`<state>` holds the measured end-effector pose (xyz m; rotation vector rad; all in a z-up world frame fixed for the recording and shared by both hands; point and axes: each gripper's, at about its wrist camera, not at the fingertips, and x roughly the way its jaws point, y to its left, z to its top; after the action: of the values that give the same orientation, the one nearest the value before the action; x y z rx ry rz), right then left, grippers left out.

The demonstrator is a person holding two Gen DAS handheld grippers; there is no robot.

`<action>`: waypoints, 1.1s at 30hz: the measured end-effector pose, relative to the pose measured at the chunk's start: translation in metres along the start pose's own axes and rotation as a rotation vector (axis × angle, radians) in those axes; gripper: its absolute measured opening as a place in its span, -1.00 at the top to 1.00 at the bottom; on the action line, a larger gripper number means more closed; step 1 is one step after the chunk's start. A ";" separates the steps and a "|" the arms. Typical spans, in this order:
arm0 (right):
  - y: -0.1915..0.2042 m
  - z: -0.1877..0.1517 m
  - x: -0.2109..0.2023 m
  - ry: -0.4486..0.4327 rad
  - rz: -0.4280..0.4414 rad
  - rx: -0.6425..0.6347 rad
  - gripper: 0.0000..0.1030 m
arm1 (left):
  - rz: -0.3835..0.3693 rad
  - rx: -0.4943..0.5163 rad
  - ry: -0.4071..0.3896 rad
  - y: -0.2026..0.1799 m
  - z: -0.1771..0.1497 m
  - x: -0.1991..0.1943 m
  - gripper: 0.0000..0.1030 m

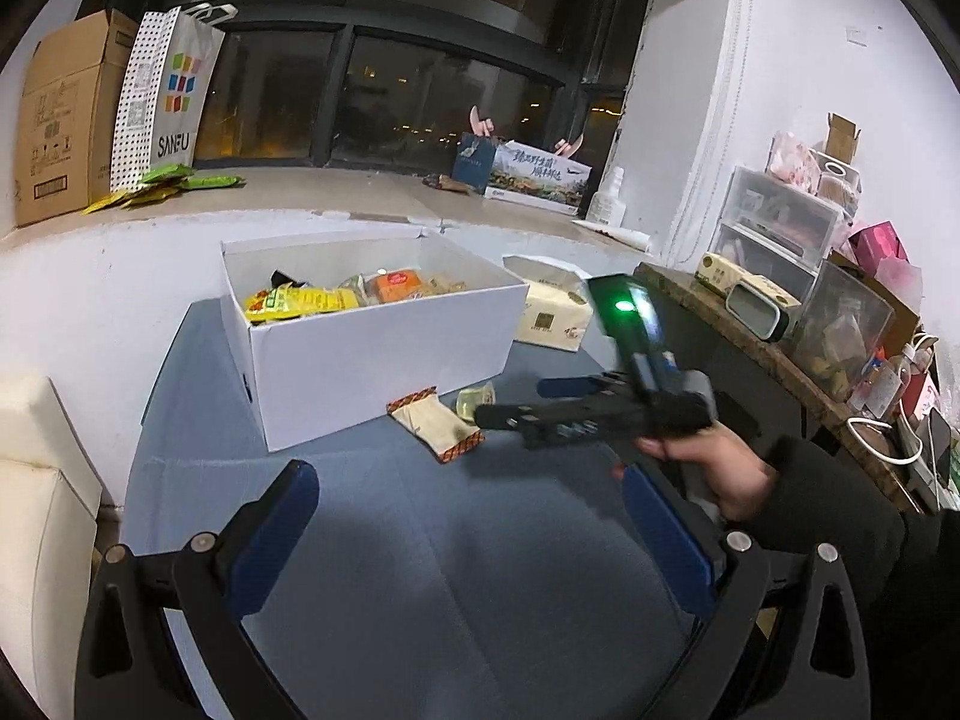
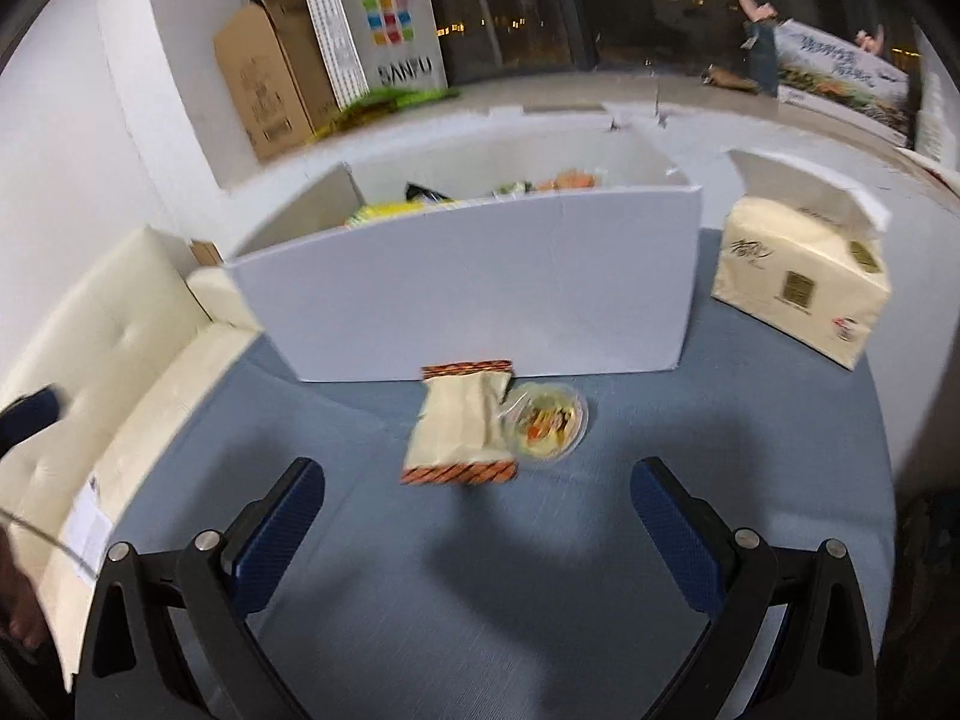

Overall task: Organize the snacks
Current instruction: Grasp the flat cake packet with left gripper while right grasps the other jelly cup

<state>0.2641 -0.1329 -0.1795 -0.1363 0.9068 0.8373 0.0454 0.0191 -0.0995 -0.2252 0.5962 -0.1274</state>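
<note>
At 9 o'clock of the loose snacks, the left gripper [image 1: 468, 528] is held spread and empty above the blue tabletop [image 1: 372, 540], apparently kept clear. The white box [image 2: 468, 282], at 12 o'clock, already holds several packets, while 2 snacks, the cream packet [image 2: 462, 429] touching the round clear pack [image 2: 549, 423], lie just before it. The right gripper [image 2: 477, 516] is spread wide at 6 o'clock of them, seemingly aligned to pick 1.

Bare blue tabletop [image 2: 456, 600] ahead of you; white box [image 2: 480, 294] walls off far side, tissue pack [image 2: 798, 294] crowds its right.
</note>
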 end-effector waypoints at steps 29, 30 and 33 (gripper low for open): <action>-0.015 -0.040 -0.085 -0.141 0.002 0.069 0.06 | 0.166 -0.045 0.249 0.005 0.014 0.185 -1.00; -0.017 -0.046 -0.094 -0.151 -0.004 0.075 0.06 | 0.189 -0.045 0.262 0.005 0.015 0.195 -0.99; -0.023 -0.061 -0.120 -0.190 -0.017 0.105 0.06 | 0.252 -0.061 0.302 0.009 0.016 0.224 -0.99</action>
<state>0.2006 -0.2452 -0.1343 0.0264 0.7681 0.7709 0.2384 -0.0100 -0.2100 -0.1894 0.9240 0.1026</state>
